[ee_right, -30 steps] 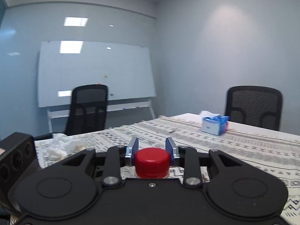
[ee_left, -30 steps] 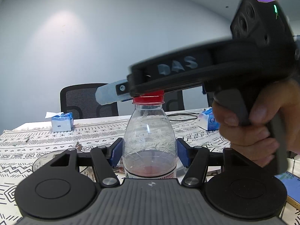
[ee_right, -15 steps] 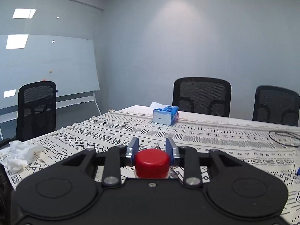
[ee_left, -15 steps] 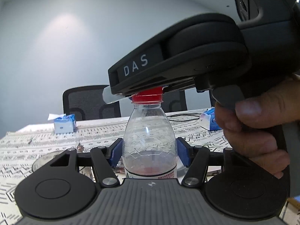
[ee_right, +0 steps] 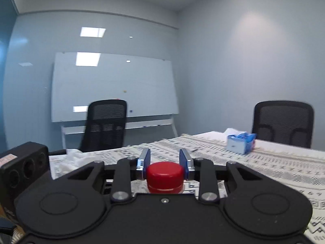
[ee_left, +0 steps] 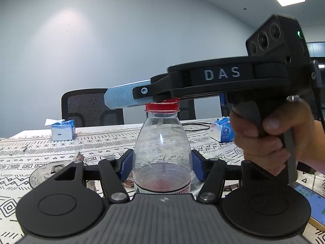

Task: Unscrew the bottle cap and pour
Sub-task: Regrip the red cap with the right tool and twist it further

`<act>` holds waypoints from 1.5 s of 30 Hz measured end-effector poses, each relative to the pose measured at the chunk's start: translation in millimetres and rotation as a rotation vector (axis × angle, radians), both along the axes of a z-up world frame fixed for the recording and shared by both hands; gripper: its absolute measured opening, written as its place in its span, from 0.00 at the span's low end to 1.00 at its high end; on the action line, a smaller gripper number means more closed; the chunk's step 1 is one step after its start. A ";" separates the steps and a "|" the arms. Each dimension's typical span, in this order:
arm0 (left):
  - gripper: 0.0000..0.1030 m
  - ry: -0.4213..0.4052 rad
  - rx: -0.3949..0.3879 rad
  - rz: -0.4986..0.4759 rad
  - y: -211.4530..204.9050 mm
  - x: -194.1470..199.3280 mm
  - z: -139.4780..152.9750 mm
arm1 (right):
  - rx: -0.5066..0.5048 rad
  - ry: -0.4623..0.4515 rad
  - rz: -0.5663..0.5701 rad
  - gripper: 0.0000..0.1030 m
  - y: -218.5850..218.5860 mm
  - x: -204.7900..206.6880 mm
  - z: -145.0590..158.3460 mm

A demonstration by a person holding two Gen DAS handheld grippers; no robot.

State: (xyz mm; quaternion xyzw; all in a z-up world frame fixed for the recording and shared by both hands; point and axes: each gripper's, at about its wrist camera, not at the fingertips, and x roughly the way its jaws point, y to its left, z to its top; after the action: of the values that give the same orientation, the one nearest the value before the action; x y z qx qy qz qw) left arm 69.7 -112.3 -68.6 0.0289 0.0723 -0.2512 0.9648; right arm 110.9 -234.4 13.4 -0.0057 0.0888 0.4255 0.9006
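Setting: meeting room, pale blue walls, long table (ee_left: 101, 142) under a black-and-white patterned cloth; whiteboard (ee_right: 113, 87) and mesh office chairs (ee_right: 105, 124) behind.

Item 1, bottle (ee_left: 162, 154). Clear plastic, upright on the table at 6 o'clock in the left wrist view, close to the camera. Nearly empty, with a shallow layer of reddish liquid at the bottom. Judged light, thin-walled and easily dented; smooth sides probably slippery. Best held at the wide lower body, where it is held now.

Item 2, red cap (ee_right: 164, 173). Ribbed screw cap on the bottle neck, seemingly not yet lifted clear. Small, stiff, good for a firm pinch on opposite sides. How far it is unscrewed cannot be told.

Item 3, left gripper (ee_left: 161, 167). Blue pads pressed against both sides of the bottle body, clamping it steady.

Item 4, right gripper (ee_right: 164, 161). Reaches in level from 3 o'clock in the left wrist view, held by the person's right hand (ee_left: 272, 142); its pads are clenched on the cap from either side.

Sundries: tissue boxes (ee_left: 62, 130) at 10 o'clock and at 2 o'clock; glass dish (ee_left: 43, 174) at 8 o'clock, possibly the pouring target; phone (ee_left: 308, 205) at 4 o'clock.

Handling note: a hard squeeze may buckle the body while twisting; a light bottle may spin with the cap.
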 end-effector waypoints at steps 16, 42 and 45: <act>0.56 -0.012 0.014 0.023 -5.8 -6.6 0.4 | -0.048 0.007 -0.337 0.32 32.7 -26.9 4.9; 0.55 0.019 -0.008 0.026 -2.6 -0.5 5.1 | -0.076 0.012 -0.206 0.33 28.6 -8.5 -2.6; 0.55 0.038 -0.026 0.013 0.1 2.1 5.4 | -0.034 0.003 -0.085 0.33 17.0 -0.1 -7.5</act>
State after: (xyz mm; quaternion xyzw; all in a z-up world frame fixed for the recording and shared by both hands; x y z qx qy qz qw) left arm 71.8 -112.2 -63.2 0.0113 0.0875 -0.2464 0.9651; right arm 110.7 -217.5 5.9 -0.0166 0.0973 0.3851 0.9176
